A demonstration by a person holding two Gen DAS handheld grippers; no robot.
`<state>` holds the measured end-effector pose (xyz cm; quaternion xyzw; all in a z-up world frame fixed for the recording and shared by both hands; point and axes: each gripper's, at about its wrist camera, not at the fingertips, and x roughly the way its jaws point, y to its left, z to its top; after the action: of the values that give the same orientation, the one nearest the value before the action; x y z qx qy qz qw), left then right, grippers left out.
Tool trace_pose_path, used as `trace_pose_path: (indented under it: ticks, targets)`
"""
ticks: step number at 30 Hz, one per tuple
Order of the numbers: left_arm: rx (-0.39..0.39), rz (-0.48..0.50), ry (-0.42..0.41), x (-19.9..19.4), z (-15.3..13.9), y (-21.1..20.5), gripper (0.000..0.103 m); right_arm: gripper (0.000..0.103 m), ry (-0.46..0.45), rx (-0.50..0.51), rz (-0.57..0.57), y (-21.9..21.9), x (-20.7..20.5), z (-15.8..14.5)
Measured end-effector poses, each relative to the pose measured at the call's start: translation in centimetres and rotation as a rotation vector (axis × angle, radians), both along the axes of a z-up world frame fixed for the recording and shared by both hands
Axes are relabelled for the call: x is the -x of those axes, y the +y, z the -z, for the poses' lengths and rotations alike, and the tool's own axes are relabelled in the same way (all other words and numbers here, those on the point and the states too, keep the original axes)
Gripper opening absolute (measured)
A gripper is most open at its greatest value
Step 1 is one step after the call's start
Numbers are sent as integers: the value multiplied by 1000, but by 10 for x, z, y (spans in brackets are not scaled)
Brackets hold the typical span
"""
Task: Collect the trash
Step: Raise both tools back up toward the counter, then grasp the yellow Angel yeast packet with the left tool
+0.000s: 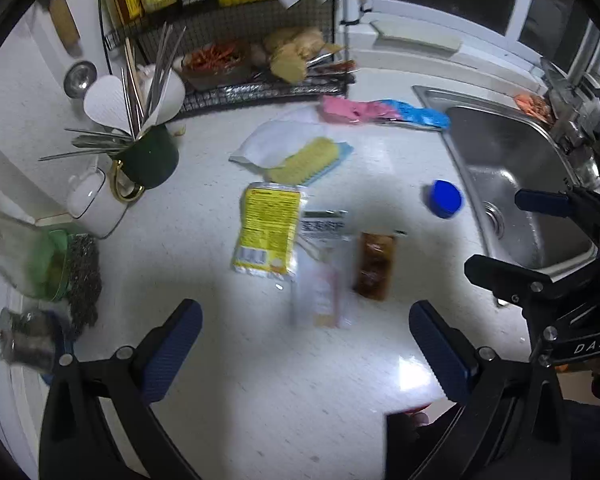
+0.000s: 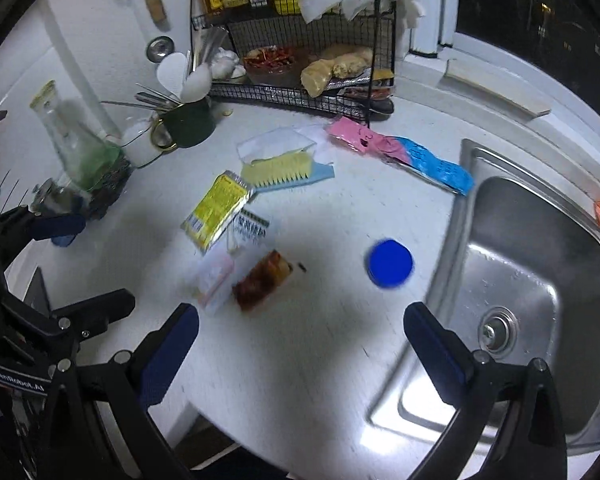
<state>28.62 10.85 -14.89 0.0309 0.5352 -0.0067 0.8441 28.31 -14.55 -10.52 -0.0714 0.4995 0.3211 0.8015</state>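
Trash lies on the white counter: a yellow packet, a brown sauce packet, a pale clear wrapper, a barcode label, a blue cap and a pink-and-blue wrapper. My left gripper is open and empty above the counter, short of the packets. My right gripper is open and empty, below the blue cap and brown packet.
A steel sink lies to the right. A yellow brush rests on white paper. A green mug with utensils, a glass bottle and a wire rack stand behind.
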Motion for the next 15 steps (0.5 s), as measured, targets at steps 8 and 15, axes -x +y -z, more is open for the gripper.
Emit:
trace_pose_path:
  ticks: [8, 15]
  targets:
    - [-10, -5, 75, -47, 36, 42, 103, 103, 83, 49, -19, 49, -35, 28]
    - [49, 8, 127, -78, 68, 62, 103, 103, 126, 102, -40, 72, -54, 50]
